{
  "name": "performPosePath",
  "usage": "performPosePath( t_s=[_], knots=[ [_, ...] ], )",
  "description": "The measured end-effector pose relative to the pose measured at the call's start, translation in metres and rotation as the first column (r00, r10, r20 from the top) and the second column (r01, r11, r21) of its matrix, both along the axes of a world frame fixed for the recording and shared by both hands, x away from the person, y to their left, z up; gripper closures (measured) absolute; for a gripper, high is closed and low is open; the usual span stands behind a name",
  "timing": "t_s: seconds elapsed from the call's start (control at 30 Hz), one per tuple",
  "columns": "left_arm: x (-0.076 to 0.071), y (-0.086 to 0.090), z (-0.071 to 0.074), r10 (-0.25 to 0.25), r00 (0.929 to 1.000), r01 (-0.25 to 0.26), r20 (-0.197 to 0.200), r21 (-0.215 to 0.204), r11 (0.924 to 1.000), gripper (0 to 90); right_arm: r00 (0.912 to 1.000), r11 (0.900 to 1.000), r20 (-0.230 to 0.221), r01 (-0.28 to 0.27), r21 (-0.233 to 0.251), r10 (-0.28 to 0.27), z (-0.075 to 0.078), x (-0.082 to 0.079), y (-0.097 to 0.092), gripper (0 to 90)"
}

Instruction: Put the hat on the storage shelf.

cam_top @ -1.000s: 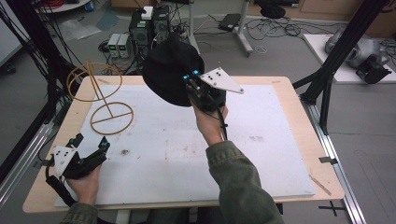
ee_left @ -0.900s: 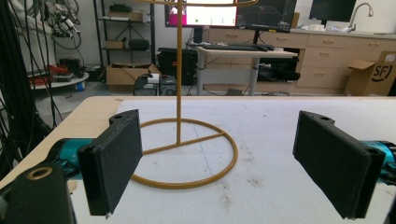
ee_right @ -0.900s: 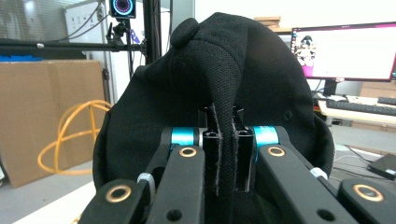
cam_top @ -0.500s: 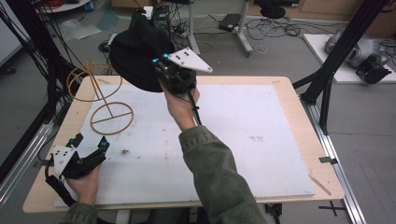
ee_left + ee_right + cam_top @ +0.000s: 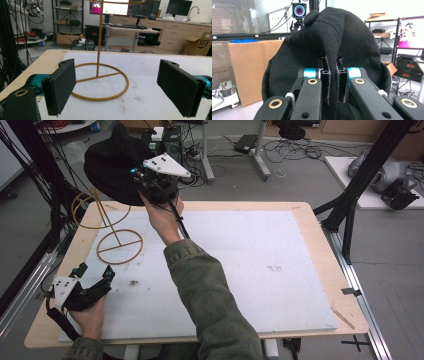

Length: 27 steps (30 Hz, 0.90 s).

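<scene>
1. A black cap [image 5: 112, 167] of finely woven fabric hangs in the air above the far left corner of the worktop [image 5: 310, 227], its crown topped by a small round button in the right gripper view.
2. The right gripper [image 5: 150, 182] is clamped on a fold of the cap's cloth, its two black jaws pressed together with the fabric pinched between them; the cap drapes over and around the jaws.
3. The right arm, in an olive-green sleeve [image 5: 210, 295], stretches from the near edge diagonally toward the far left, the hand raised well above the white mat [image 5: 250, 265].
4. A thin, gold-coloured wire stand [image 5: 119, 245] sits on the mat below and just nearer than the cap: a flat ring base, an upright rod and a second ring at the top.
5. The left gripper [image 5: 95, 280] rests low at the near left corner, held in the left hand, its flat black padded jaws wide apart with nothing between them, pointed at the stand's base.
6. The worktop is pale wood with the scuffed white mat covering most of it.
</scene>
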<state>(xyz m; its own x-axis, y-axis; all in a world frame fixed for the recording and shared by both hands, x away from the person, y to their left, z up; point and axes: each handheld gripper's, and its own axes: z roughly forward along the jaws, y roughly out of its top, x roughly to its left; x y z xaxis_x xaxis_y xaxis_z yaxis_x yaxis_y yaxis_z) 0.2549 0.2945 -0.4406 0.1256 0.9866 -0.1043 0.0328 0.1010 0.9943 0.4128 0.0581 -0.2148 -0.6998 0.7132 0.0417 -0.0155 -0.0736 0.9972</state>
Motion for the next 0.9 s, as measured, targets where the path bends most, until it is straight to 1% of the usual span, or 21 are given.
performPosePath(
  t_s=[0.03, 0.07, 0.1, 0.13, 0.27, 0.33, 0.37, 0.4, 0.43, 0.47, 0.6, 0.63, 0.67, 0.7, 0.73, 0.77, 0.9],
  knots=[
    [0.0, 0.0, 0.0, 0.003, 1.0, -0.003, 0.001, -0.002, 1.0, 16.0, 0.9999, 0.9999, -0.005, -0.012, -0.007, 0.012, 0.0, 0.004, 0.009, 86.6],
    [0.0, 0.0, 0.0, 0.004, 1.0, -0.004, 0.001, -0.003, 1.0, 16.0, 0.9999, 0.9999, -0.005, -0.012, -0.007, 0.012, 0.0, 0.004, 0.009, 86.6],
    [0.0, 0.001, 0.0, 0.005, 1.0, -0.005, 0.002, -0.005, 1.0, 16.0, 0.9996, 0.9996, -0.004, -0.027, 0.0, 0.027, 0.001, 0.007, 0.019, 86.6],
    [0.0, 0.001, 0.0, 0.005, 1.0, -0.005, 0.002, -0.005, 1.0, 16.0, 0.9993, 0.9994, -0.014, -0.035, 0.0, 0.035, 0.001, 0.008, 0.024, 86.6],
    [0.001, 0.002, -0.001, 0.008, 1.0, -0.008, 0.004, -0.005, 1.0, 16.0, 0.9983, 0.9984, -0.021, -0.054, -0.013, 0.054, 0.002, 0.014, 0.044, 86.6],
    [0.001, 0.003, -0.001, 0.009, 0.9999, -0.008, 0.006, -0.01, 0.9999, 16.0, 0.9977, 0.9979, -0.026, -0.063, -0.016, 0.062, 0.002, 0.016, 0.052, 86.6],
    [0.001, 0.004, 0.0, 0.01, 0.9999, -0.01, 0.008, -0.012, 0.9999, 16.0, 0.9977, 0.9979, -0.026, -0.063, -0.016, 0.062, 0.002, 0.016, 0.052, 86.6],
    [0.001, 0.004, 0.0, 0.011, 0.9999, -0.011, 0.011, -0.016, 0.9998, 16.0, 0.9972, 0.9972, -0.031, -0.069, -0.027, 0.068, 0.0, 0.018, 0.059, 86.6],
    [0.001, 0.005, 0.0, 0.015, 0.9998, -0.015, 0.01, -0.019, 0.9997, 16.0, 0.9972, 0.9972, -0.031, -0.069, -0.027, 0.068, 0.0, 0.018, 0.059, 86.6],
    [0.001, 0.007, 0.0, 0.017, 0.9998, -0.016, 0.005, -0.024, 0.9996, 16.0, 0.9963, 0.996, -0.042, -0.077, -0.045, 0.075, -0.003, 0.02, 0.067, 86.6],
    [0.001, 0.008, -0.001, 0.022, 0.9997, -0.022, 0.007, -0.035, 0.9991, 16.0, 0.9935, 0.9919, -0.073, -0.094, -0.085, 0.087, -0.012, 0.023, 0.077, 86.4],
    [0.001, 0.008, -0.001, 0.022, 0.9997, -0.022, 0.007, -0.035, 0.9991, 16.0, 0.9935, 0.9919, -0.073, -0.094, -0.085, 0.087, -0.012, 0.023, 0.077, 86.4],
    [0.001, 0.008, -0.001, 0.022, 0.9997, -0.022, 0.006, -0.036, 0.9991, 16.0, 0.9913, 0.9884, -0.091, -0.105, -0.11, 0.095, -0.017, 0.024, 0.082, 86.2],
    [0.001, 0.008, -0.001, 0.021, 0.9998, -0.021, 0.006, -0.036, 0.9991, 16.0, 0.9898, 0.986, -0.099, -0.114, -0.121, 0.103, -0.019, 0.024, 0.084, 86.2],
    [0.001, 0.008, -0.001, 0.021, 0.9998, -0.021, 0.008, -0.036, 0.9991, 16.0, 0.9898, 0.986, -0.099, -0.114, -0.121, 0.103, -0.019, 0.024, 0.084, 86.2],
    [0.001, 0.008, -0.001, 0.022, 0.9997, -0.022, 0.007, -0.038, 0.999, 16.0, 0.9882, 0.9819, -0.103, -0.127, -0.141, 0.113, -0.023, 0.023, 0.089, 86.1],
    [0.0, 0.008, 0.0, 0.025, 0.9996, -0.024, 0.01, -0.04, 0.9989, 16.0, 0.9845, 0.972, -0.117, -0.15, -0.18, 0.131, -0.03, 0.022, 0.096, 85.1]
  ],
)
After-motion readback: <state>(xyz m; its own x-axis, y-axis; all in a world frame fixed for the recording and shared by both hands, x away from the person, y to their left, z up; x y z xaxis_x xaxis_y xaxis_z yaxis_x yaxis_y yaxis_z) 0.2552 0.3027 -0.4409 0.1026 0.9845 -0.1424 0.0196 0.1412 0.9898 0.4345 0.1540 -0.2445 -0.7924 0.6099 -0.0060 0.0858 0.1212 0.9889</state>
